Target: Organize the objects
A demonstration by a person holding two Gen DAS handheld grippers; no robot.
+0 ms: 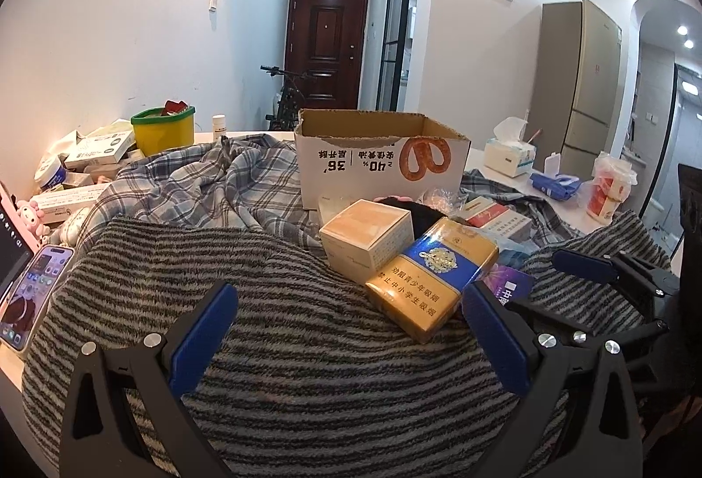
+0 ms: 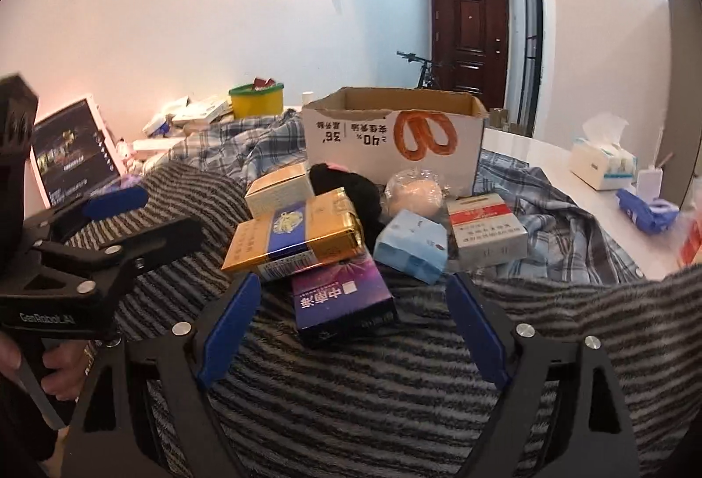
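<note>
From the left wrist, the left gripper is spread wide and empty above the striped blanket; the gold and blue carton lies just ahead to the right, its long axis running toward the cardboard box.

From the right wrist, the right gripper is spread and empty, with the purple pack lying between its fingertips, long axis pointing away, tucked under the carton.

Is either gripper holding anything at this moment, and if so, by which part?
Nothing is held. The left gripper and right gripper are both open above the striped blanket, short of the boxes.
</note>
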